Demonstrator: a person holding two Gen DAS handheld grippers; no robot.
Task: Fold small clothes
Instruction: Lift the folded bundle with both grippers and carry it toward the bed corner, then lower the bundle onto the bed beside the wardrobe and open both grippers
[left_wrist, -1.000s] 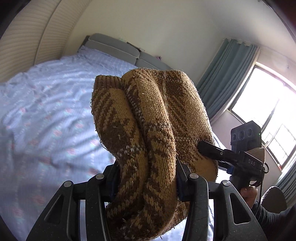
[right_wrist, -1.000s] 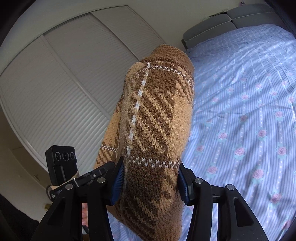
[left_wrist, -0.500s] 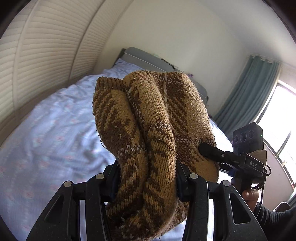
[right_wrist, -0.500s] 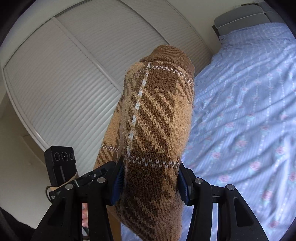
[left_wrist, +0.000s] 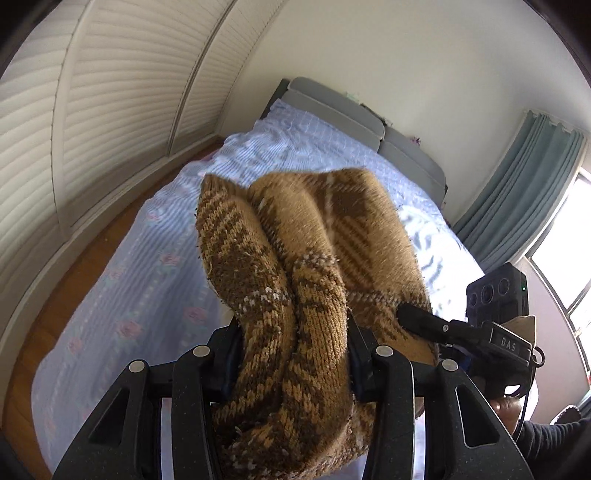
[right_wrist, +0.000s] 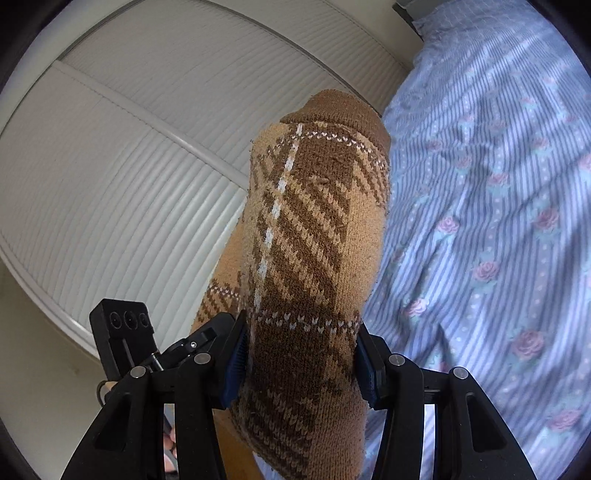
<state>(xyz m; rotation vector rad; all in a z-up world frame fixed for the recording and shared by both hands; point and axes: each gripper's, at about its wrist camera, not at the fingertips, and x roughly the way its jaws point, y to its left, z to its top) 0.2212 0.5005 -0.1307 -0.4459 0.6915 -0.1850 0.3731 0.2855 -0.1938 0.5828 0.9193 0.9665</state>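
Brown knit sweater (left_wrist: 295, 295) bunched, held above bed (left_wrist: 147, 280); left gripper (left_wrist: 293, 354) & right gripper (right_wrist: 301, 354) jaws both clenched on it. Lower onto bed, spread flat w/o slack

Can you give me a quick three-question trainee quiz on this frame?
1. True or false: both grippers clamp the same knitted garment.
2. Which surface lies beneath the garment? A) bed B) desk C) carpet
3. Fill in: the garment's pattern is brown and tan ____.

Key:
1. True: the left gripper and the right gripper each pinch the brown knit sweater.
2. A: the bed, with its blue striped floral sheet.
3. Plaid.
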